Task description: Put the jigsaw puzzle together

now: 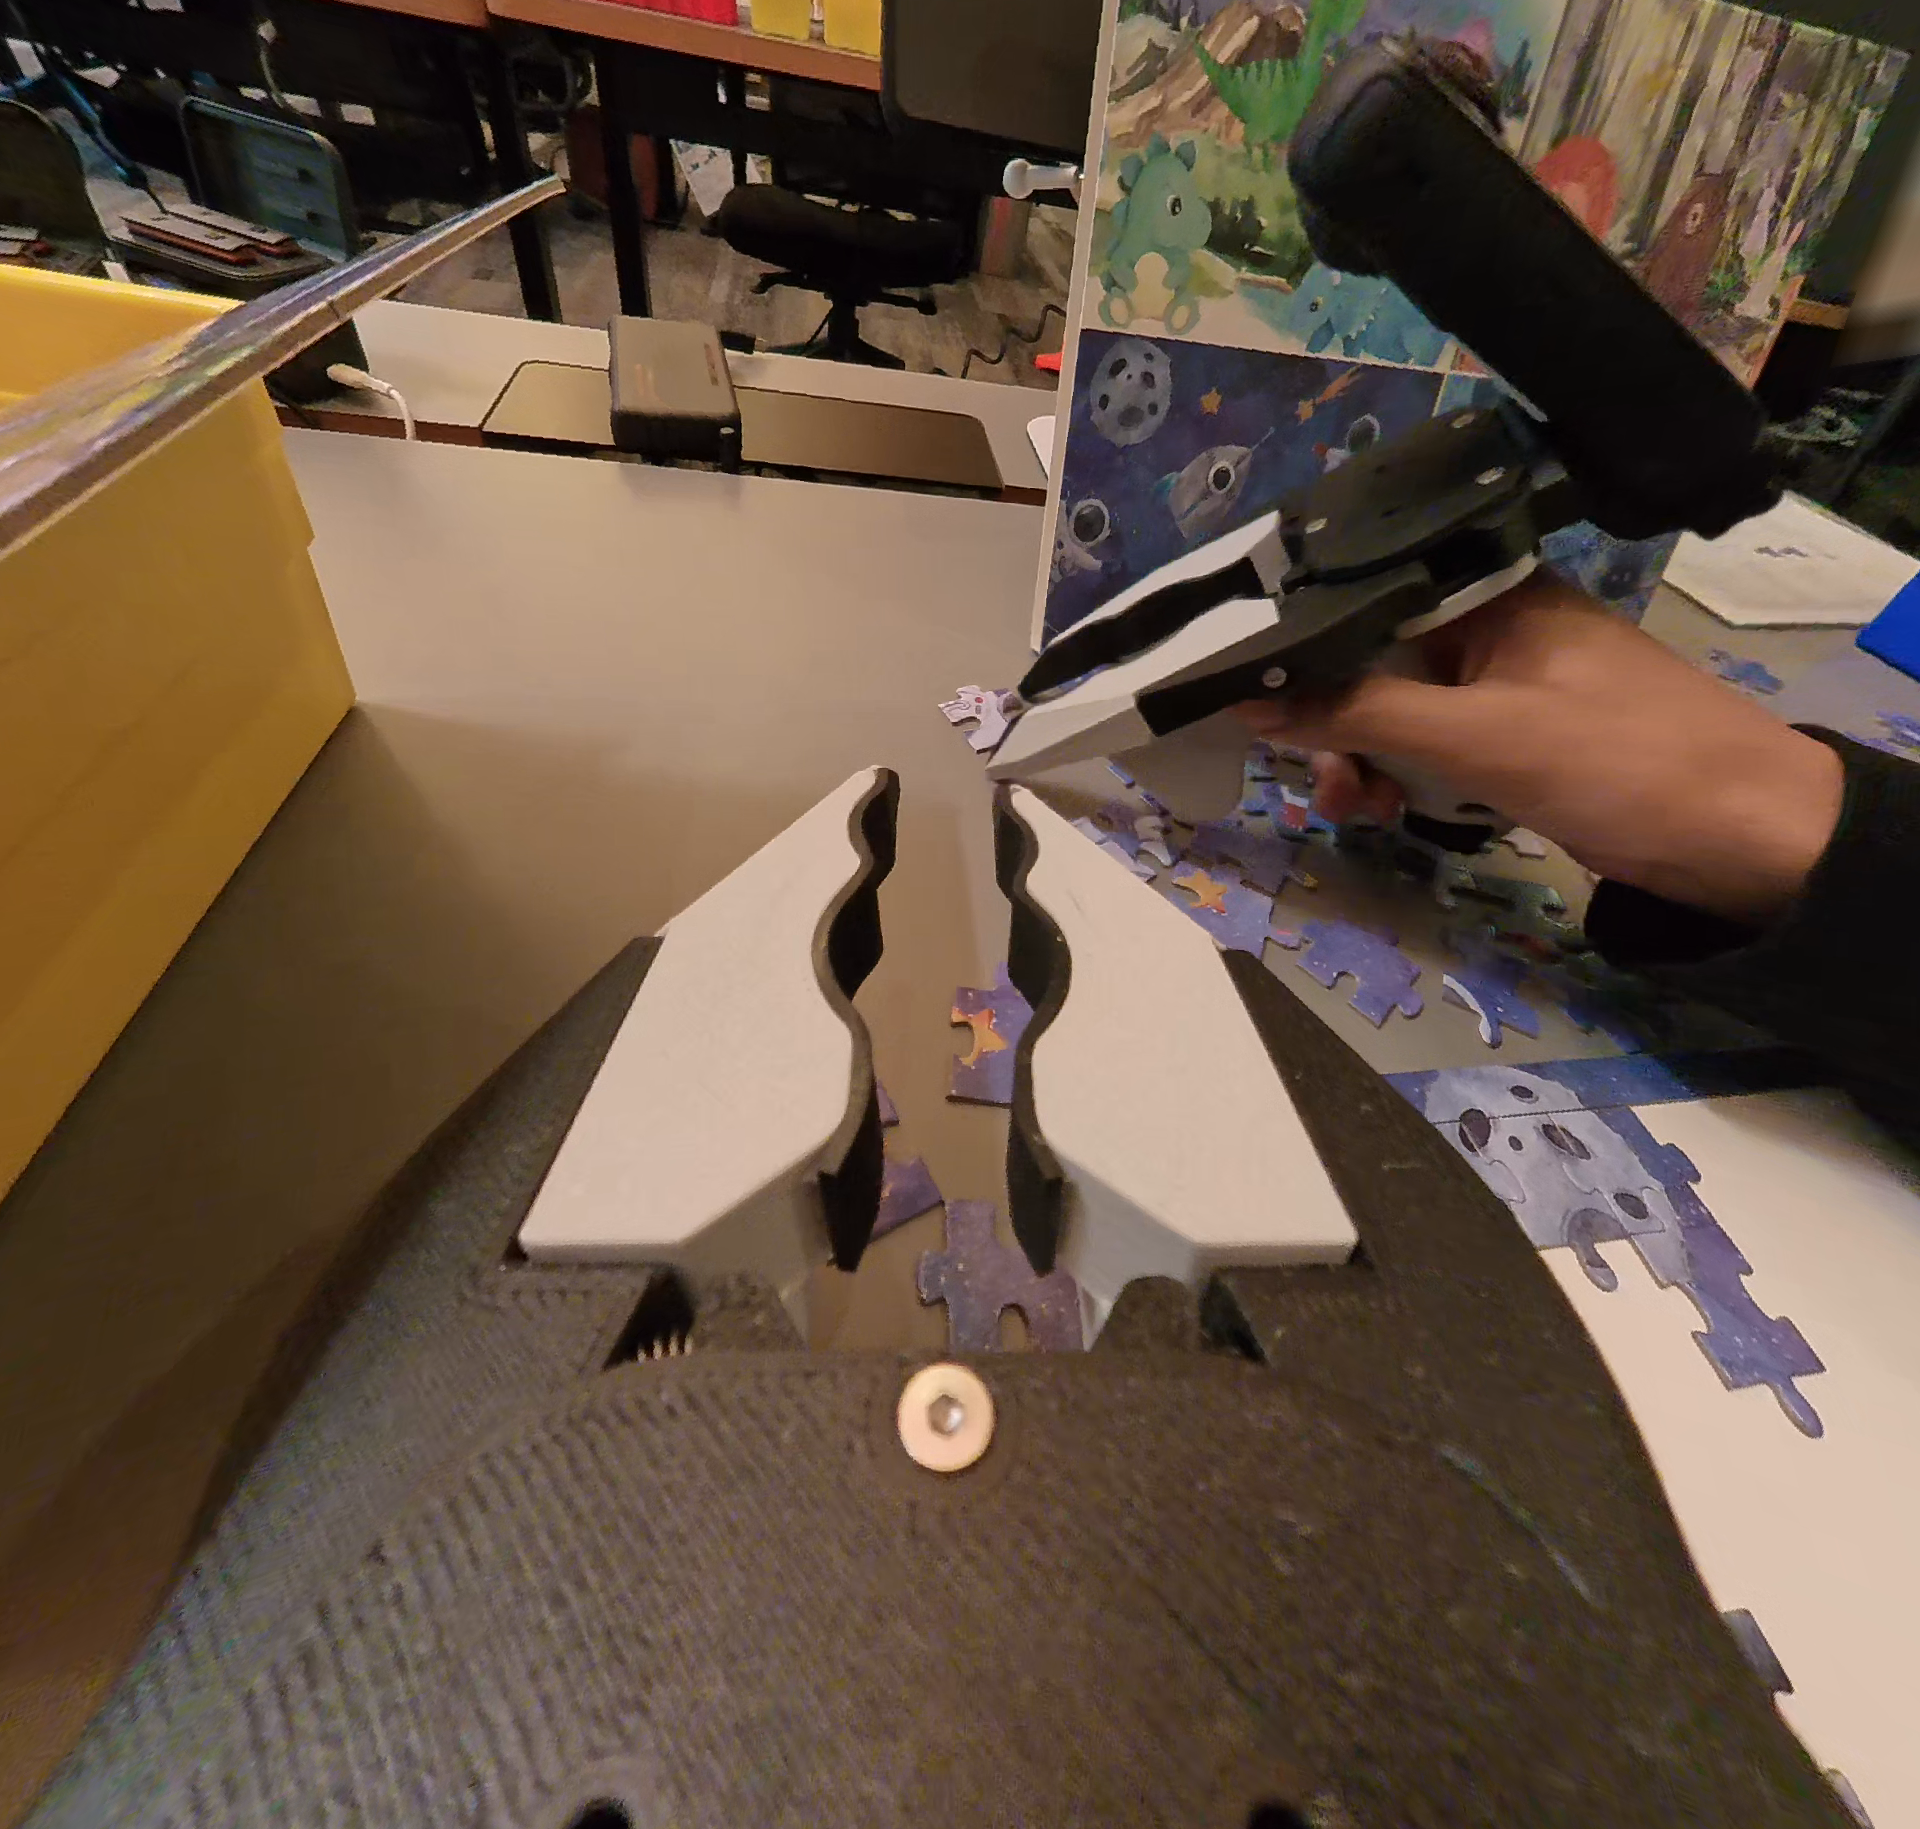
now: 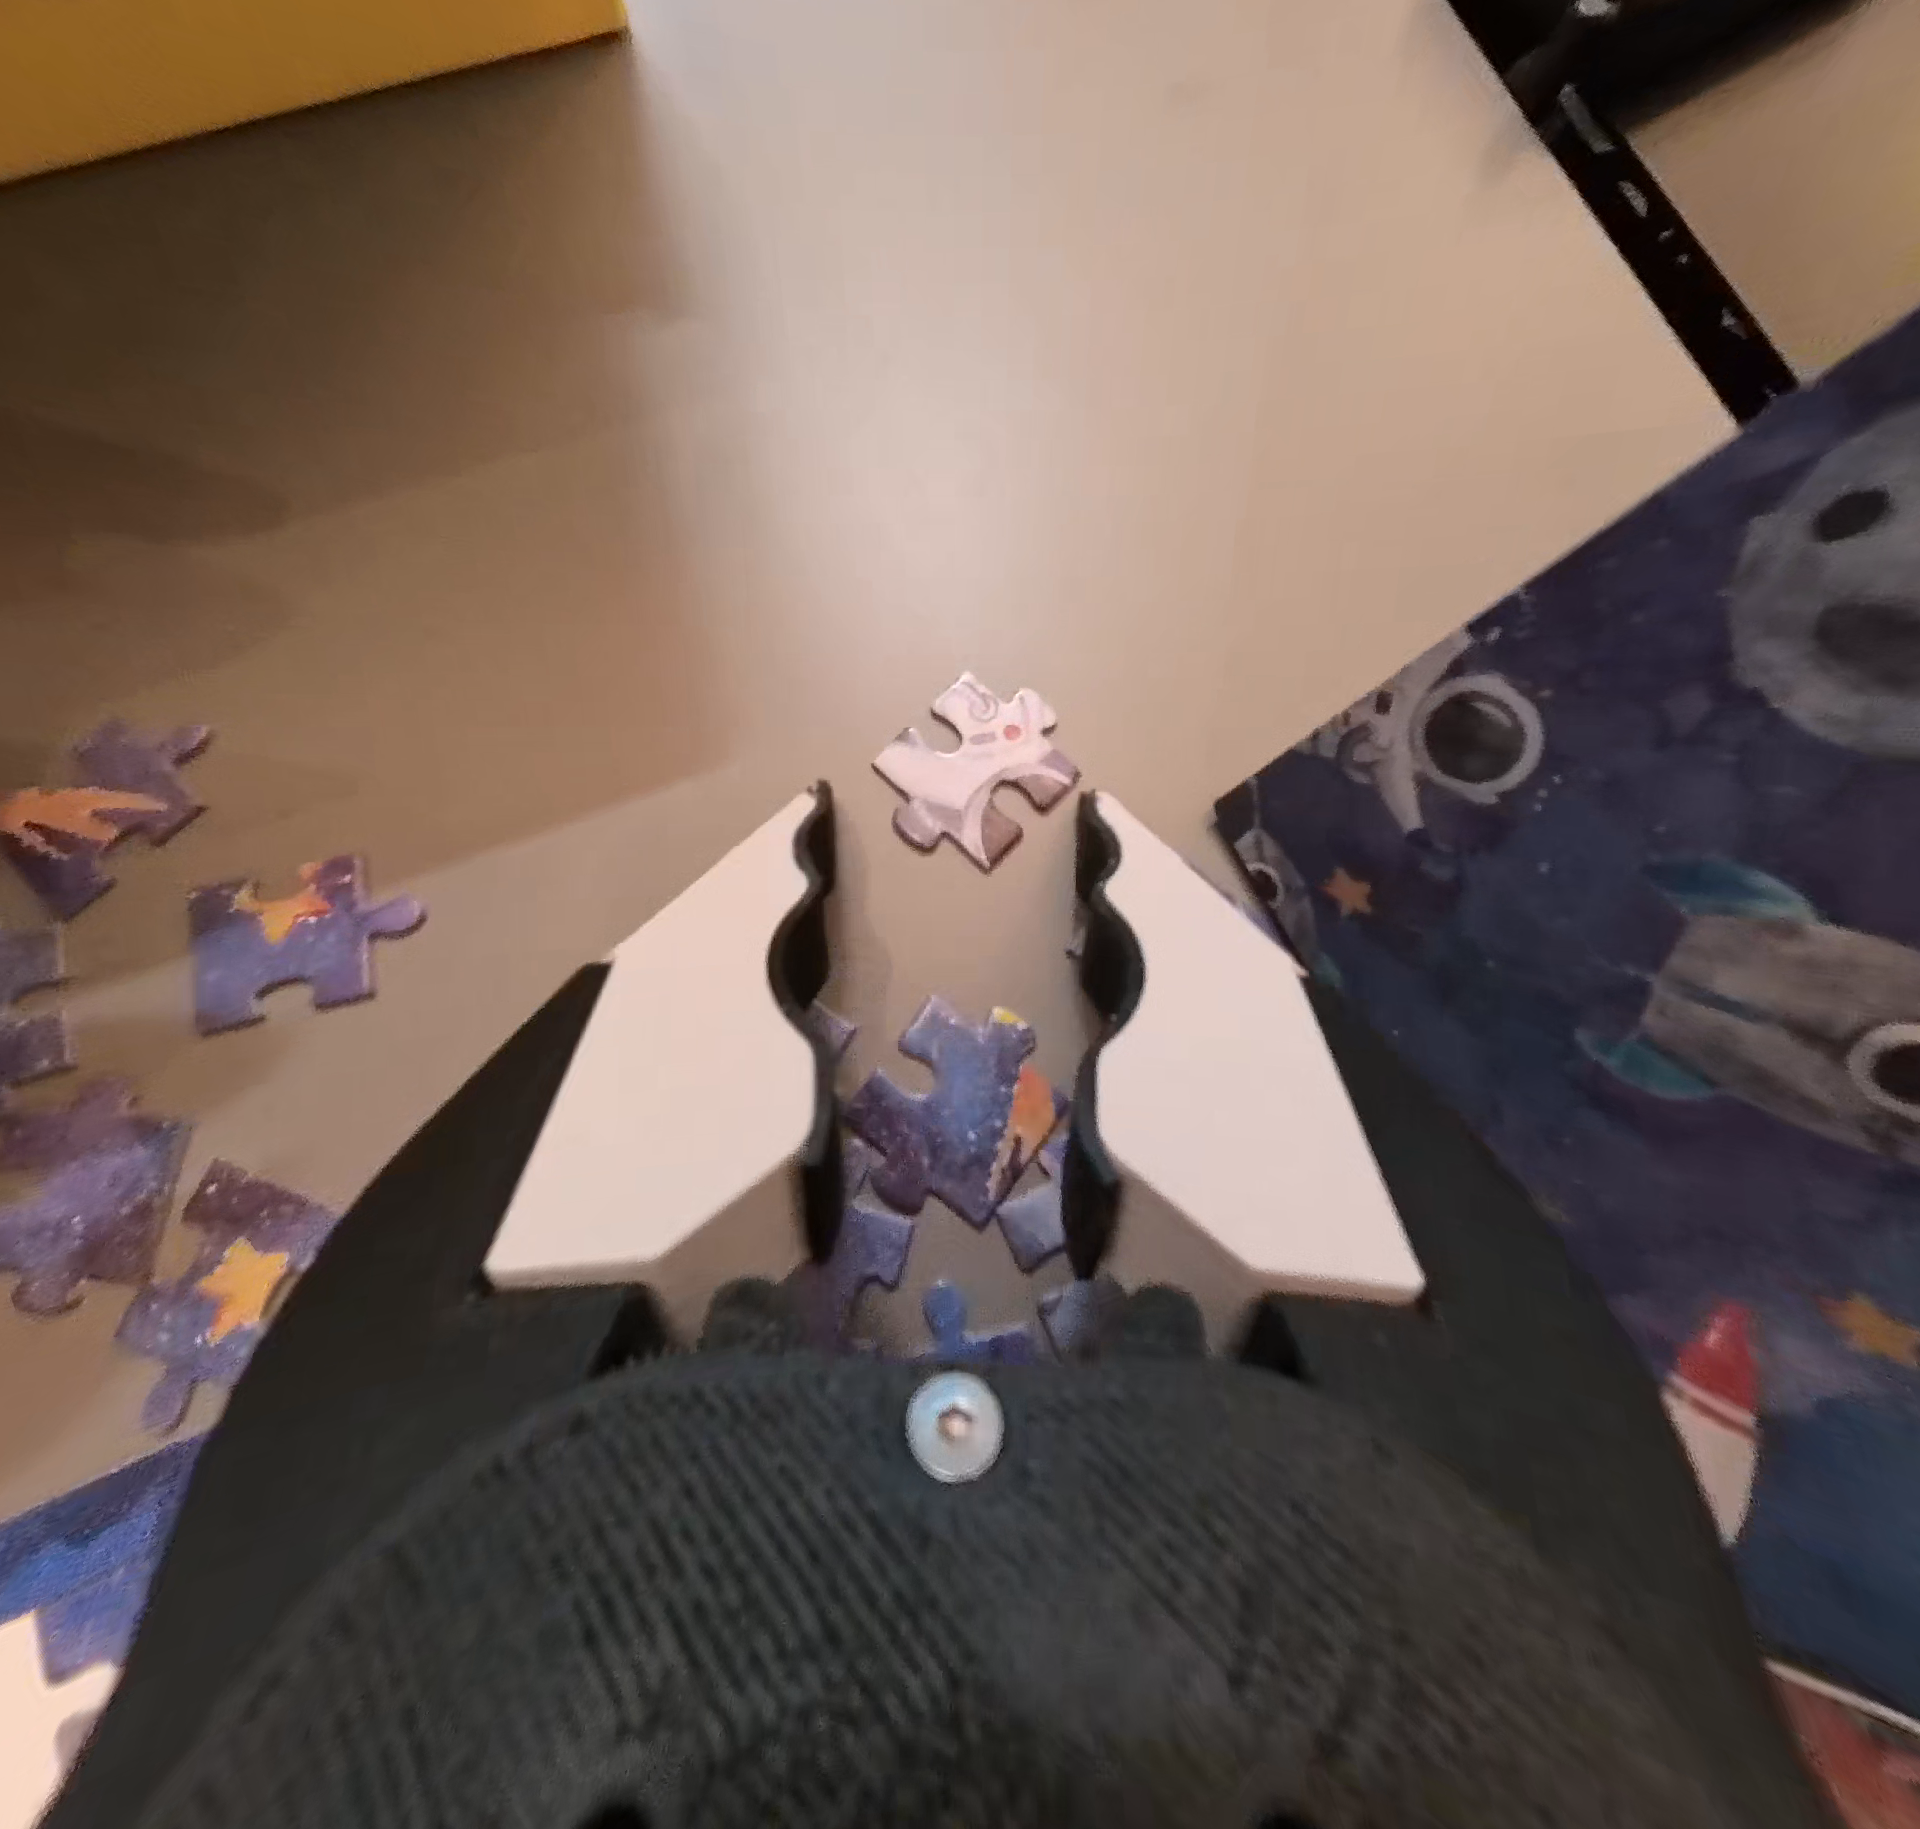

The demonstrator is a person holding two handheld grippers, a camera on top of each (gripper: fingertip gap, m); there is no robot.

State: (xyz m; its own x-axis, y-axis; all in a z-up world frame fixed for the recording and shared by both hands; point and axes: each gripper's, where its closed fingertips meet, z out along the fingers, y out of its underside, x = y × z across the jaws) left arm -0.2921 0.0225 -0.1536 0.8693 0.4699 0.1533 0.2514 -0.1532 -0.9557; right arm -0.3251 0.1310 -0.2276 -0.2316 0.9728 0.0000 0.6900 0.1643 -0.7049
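Right wrist view: fingers [image 2: 951,803] apart, released, w/ knobbed white cardboard piece [image 2: 977,771] between tips.

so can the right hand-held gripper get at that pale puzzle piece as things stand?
Probably yes. The right hand-held gripper is open and empty, and the pale puzzle piece lies flat on the table just past its fingertips, nothing between them. The flat lie may make the pinch awkward.
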